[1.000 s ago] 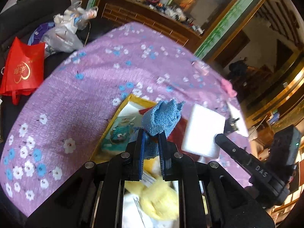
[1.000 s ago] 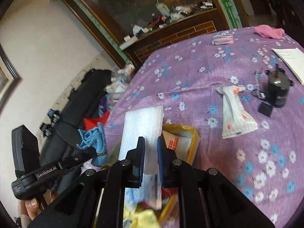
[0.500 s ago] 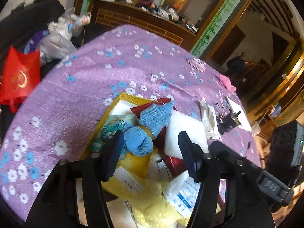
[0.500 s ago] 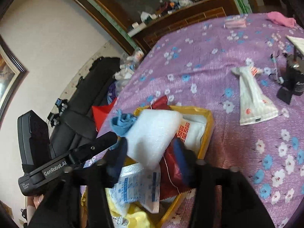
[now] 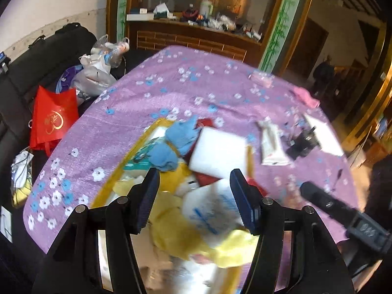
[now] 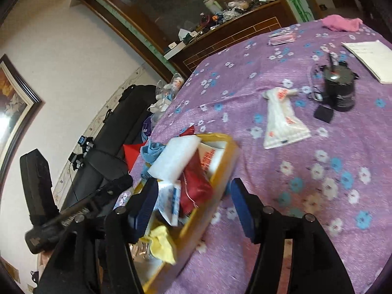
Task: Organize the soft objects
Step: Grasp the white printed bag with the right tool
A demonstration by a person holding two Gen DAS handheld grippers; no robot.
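One yellow-rimmed box sits on the purple flowered tablecloth. In it lie one blue knitted cloth bundle, one white foam block, one dark red fabric pouch, one white packet with blue print and one pale yellow cloth; blur hides any others. Farther right on the table are one white plastic wipes packet, one black cylindrical device, one white paper sheet, one pink cloth and one small pink packet. One red bag stands at the left.
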